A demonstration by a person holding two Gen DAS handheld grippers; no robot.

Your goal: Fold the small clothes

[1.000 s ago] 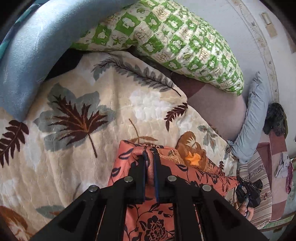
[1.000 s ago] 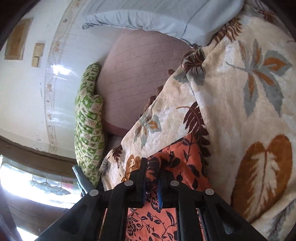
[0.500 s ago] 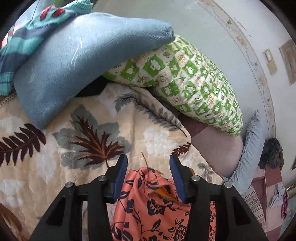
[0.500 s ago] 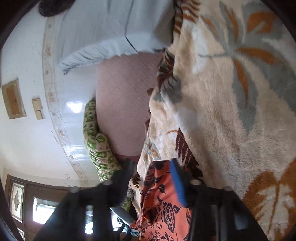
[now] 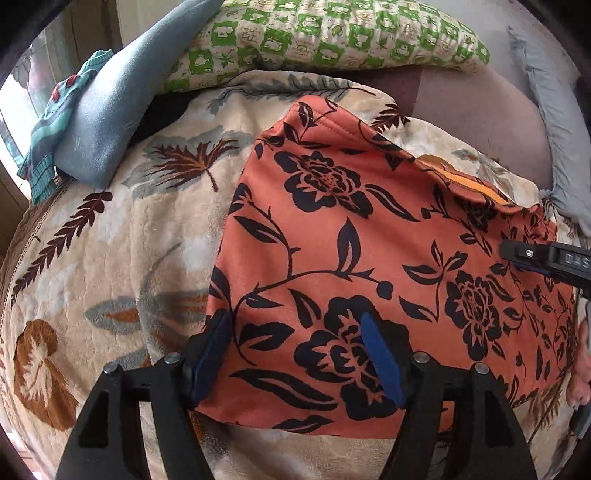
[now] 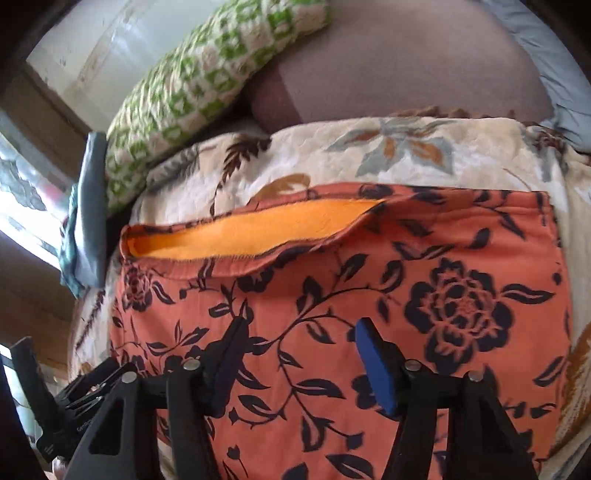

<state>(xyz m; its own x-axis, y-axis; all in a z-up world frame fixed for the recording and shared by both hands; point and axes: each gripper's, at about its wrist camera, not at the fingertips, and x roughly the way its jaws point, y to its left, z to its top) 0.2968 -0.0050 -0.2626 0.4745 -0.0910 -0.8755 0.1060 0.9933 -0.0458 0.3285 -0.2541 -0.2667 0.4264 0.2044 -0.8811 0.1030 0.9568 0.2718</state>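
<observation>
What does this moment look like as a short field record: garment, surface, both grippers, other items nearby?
garment: orange floral garment lying flat, orange lining showing at one edge
surface: leaf-print blanket
left gripper: open over garment's near corner, jaws just opening, nothing gripped
right gripper: open above garment, jaws just narrowing, nothing gripped
nearby: green checked pillow, blue cloth

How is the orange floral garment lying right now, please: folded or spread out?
Spread flat: the orange floral garment lies open on the leaf-print blanket, waistband gaping.

My left gripper [image 5: 295,354] and right gripper [image 6: 299,354] look alike: black angular frames, silver screws, blue pads [image 5: 380,362]; white lettering, perhaps "DAS", marks one.
</observation>
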